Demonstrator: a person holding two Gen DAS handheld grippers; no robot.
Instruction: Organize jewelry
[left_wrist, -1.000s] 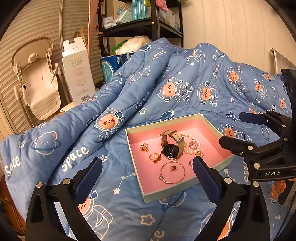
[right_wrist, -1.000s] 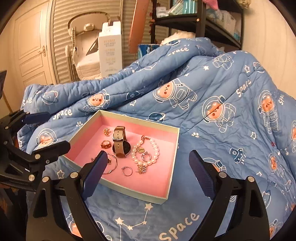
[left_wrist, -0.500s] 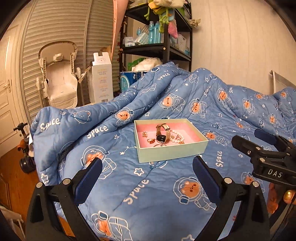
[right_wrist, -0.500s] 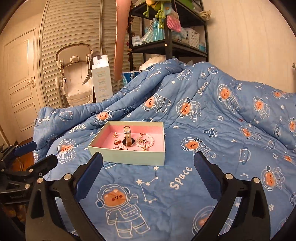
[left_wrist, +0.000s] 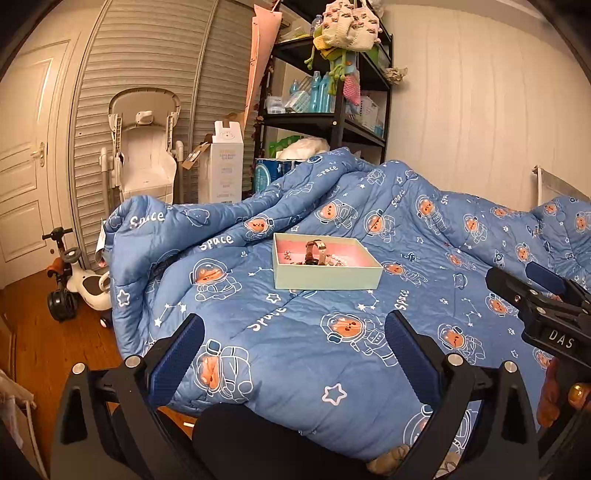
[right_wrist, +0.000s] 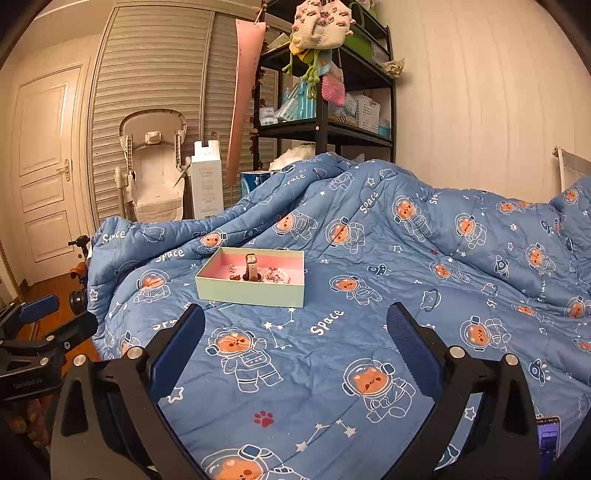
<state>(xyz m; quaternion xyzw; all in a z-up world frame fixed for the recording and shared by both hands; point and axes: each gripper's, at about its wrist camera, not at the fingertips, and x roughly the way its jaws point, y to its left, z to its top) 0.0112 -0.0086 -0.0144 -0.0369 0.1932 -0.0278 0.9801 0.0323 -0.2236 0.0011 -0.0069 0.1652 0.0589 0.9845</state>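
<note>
the left gripper (left_wrist: 293, 338) is a black plastic frame with two wide arms, each tipped by a dark blue ribbed pad (left_wrist: 177, 360) — silver round screws sit at the joints. the right gripper (right_wrist: 295, 338) is built the same, black with blue pads (right_wrist: 413, 354) and silver screws. seen from the left camera, its side carries white letters "das". beside it show fingers (left_wrist: 554, 395) with warm-toned skin — one wears a gold ring.

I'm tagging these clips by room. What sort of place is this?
Most likely a bedroom, perhaps a child's: a bed under a space-bear quilt, a baby seat by the louvered closet, and a shelf of baby bottles and toys.
</note>
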